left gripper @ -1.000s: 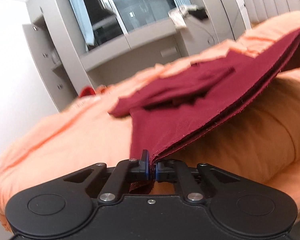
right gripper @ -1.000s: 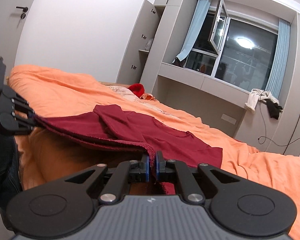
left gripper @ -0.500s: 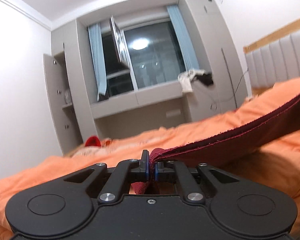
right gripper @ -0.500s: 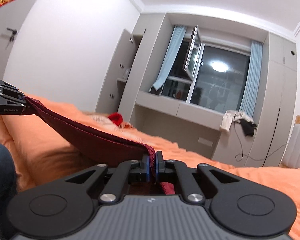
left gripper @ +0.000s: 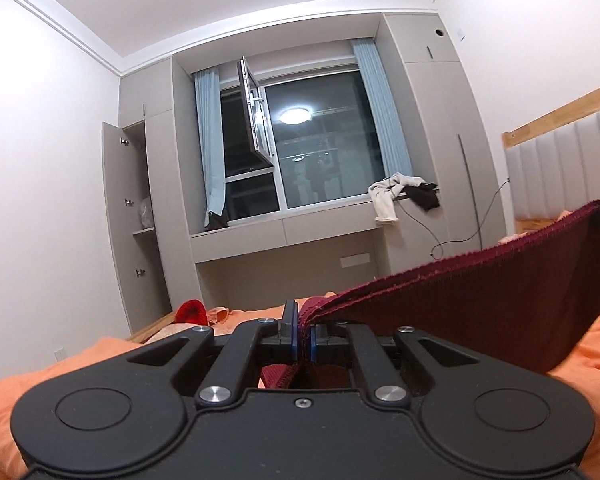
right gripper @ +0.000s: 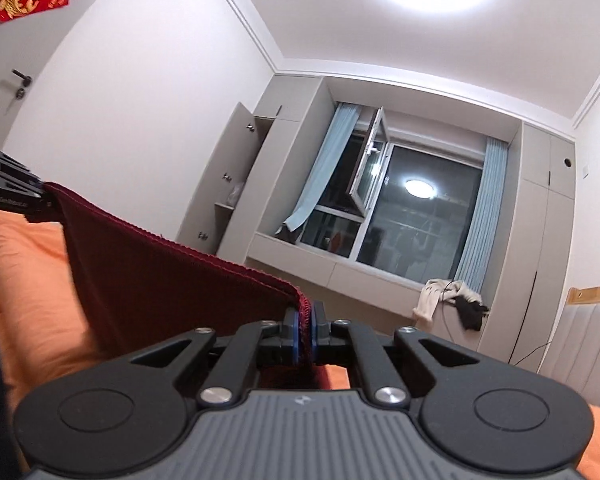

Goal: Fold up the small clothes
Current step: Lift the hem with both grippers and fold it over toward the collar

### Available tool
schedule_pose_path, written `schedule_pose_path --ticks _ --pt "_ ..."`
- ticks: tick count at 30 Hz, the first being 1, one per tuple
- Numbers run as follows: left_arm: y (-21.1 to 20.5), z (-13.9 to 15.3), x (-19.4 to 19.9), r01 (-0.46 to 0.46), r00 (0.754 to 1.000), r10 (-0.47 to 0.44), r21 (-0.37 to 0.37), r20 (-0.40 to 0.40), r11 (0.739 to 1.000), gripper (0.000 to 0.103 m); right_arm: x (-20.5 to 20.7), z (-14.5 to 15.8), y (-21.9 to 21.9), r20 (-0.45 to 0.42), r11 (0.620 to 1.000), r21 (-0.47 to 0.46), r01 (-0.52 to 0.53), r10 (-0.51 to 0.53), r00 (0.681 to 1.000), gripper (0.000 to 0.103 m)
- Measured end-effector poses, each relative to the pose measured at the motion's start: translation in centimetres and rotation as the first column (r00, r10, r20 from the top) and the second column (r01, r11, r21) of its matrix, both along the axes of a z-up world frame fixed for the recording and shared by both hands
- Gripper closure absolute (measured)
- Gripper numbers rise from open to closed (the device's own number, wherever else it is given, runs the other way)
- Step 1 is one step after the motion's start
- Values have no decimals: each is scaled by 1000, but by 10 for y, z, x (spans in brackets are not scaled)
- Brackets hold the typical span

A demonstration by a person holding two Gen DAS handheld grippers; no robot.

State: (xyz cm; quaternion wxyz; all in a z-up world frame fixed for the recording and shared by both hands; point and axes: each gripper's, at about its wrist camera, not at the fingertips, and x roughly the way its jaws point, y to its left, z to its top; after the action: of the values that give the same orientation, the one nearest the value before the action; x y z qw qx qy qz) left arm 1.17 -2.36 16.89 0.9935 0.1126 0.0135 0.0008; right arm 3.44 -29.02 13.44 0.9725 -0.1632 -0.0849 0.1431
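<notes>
Pointing level, both grippers — left (left gripper: 304,334), right (right gripper: 307,330) — clamp the maroon garment (left gripper: 480,304) taut.

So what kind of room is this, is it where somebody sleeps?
Most likely a bedroom. There is a bed with an orange duvet and a padded headboard, built-in wardrobes stand either side of the window, and clothes lie on the sill.

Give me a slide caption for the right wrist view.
Right gripper and left gripper stretch a dark red knit garment above the orange bedcover.
</notes>
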Motion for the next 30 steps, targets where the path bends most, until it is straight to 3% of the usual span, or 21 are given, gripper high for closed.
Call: schedule_pose_path --ticks 5,8,17,22,30 --pt "-10 4 79 -43 999 43 49 -9 998 97 86 9 21 22 996 -60 59 -58 998 97" --pt "-18 -4 135 -79 996 82 117 -24 990 97 147 1 44 23 985 -129 115 -113 993 96" --pt "-5 -47 272 -126 972 138 72 -190 989 97 285 -50 68 -185 984 -116 138 -158 970 96" --pt "8 -79 322 -178 941 180 35 -287 983 97 333 -87 71 -297 986 -123 115 -147 943 97" --pt "24 -113 371 -185 887 183 38 -423 982 95 370 -121 81 -364 976 -200 87 -157 918 96"
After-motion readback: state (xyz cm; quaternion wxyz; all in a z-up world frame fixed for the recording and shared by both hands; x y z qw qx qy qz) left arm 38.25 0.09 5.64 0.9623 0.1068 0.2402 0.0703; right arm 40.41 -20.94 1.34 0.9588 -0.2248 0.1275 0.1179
